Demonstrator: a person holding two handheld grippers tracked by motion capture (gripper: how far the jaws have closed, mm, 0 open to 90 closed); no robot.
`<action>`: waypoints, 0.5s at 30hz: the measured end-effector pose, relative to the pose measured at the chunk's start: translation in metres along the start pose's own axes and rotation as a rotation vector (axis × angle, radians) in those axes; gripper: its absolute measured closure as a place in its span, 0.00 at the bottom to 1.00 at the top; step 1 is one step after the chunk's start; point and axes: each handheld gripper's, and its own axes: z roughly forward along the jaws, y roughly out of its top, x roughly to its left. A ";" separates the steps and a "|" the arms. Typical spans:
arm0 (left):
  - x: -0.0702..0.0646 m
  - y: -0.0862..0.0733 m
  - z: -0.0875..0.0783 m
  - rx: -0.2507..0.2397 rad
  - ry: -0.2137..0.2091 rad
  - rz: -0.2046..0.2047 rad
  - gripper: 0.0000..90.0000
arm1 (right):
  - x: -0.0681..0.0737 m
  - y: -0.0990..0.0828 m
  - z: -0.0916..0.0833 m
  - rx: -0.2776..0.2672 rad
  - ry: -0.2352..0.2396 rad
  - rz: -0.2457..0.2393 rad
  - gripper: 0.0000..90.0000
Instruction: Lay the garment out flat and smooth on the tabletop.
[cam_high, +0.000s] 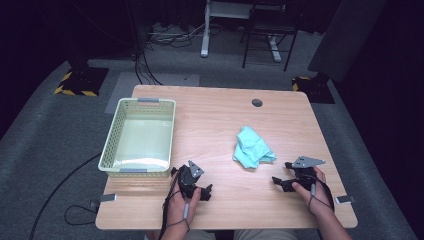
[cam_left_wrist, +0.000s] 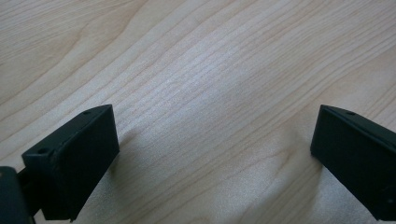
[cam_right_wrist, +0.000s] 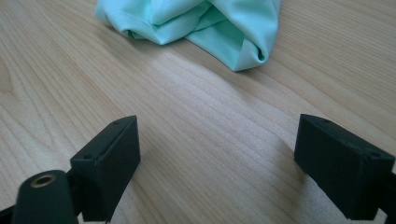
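A crumpled mint-green cloth (cam_high: 253, 148) lies on the wooden table (cam_high: 215, 125), right of centre. In the right gripper view the cloth (cam_right_wrist: 205, 25) sits just beyond the jaws. My right gripper (cam_high: 283, 173) rests low on the table near the front right, open, with bare wood between its jaws (cam_right_wrist: 217, 154). My left gripper (cam_high: 192, 186) sits by the front edge, below the basket's near right corner. It is open too, and its own view has nothing but table between the jaws (cam_left_wrist: 215, 149).
A pale green plastic basket (cam_high: 114, 131) stands at the table's left, with nothing inside that I can see. A round cable hole (cam_high: 257, 102) is at the back right. Chair and desk legs stand on the carpet beyond the table.
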 end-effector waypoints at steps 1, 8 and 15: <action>0.000 0.000 0.000 0.000 0.000 -0.001 0.01 | 0.001 0.000 0.000 0.000 -0.004 0.005 0.16; 0.000 0.000 0.000 0.001 -0.004 -0.001 0.00 | 0.001 0.000 0.000 0.001 -0.005 0.004 0.16; 0.001 0.001 0.001 0.002 -0.007 0.004 0.00 | 0.001 0.000 0.000 0.003 -0.010 0.002 0.15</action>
